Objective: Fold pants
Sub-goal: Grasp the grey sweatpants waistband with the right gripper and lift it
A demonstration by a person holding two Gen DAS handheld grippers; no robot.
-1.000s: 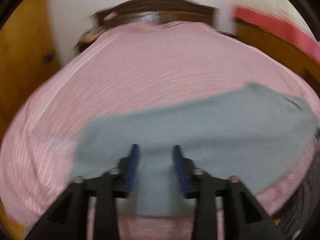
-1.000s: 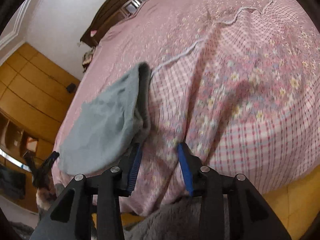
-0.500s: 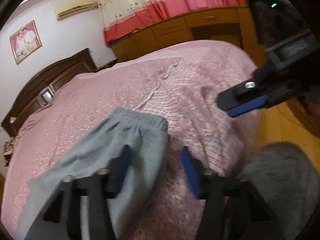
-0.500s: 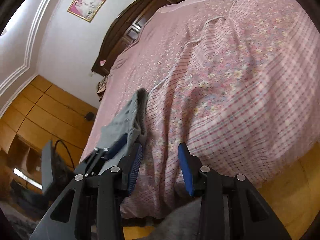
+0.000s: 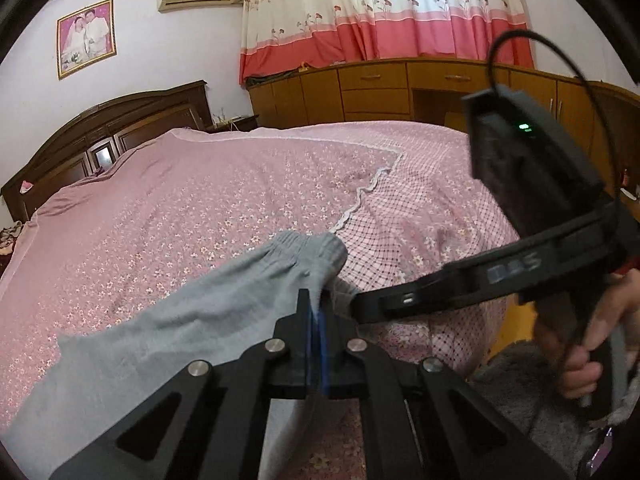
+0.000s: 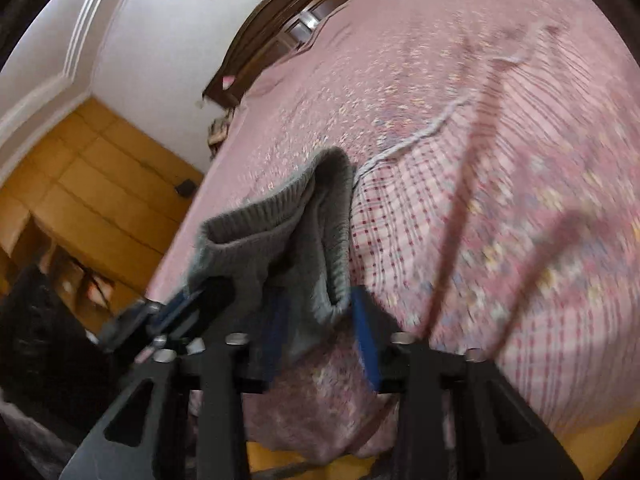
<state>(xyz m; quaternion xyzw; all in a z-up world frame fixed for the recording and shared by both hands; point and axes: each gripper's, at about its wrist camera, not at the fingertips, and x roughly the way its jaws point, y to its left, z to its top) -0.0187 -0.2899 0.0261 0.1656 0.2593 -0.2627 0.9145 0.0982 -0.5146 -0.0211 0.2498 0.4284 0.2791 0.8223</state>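
The only lettering sits on the black arm of the right gripper [image 5: 352, 300] at about three o'clock in the left wrist view (mirrored, blurred, not readable).

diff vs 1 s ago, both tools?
Left tool went from open over the pants to shut on the fabric near the waistband. Right tool moved in beside it; its jaws are closing with the waistband end between them. The pants' far end lies on the bed as before.
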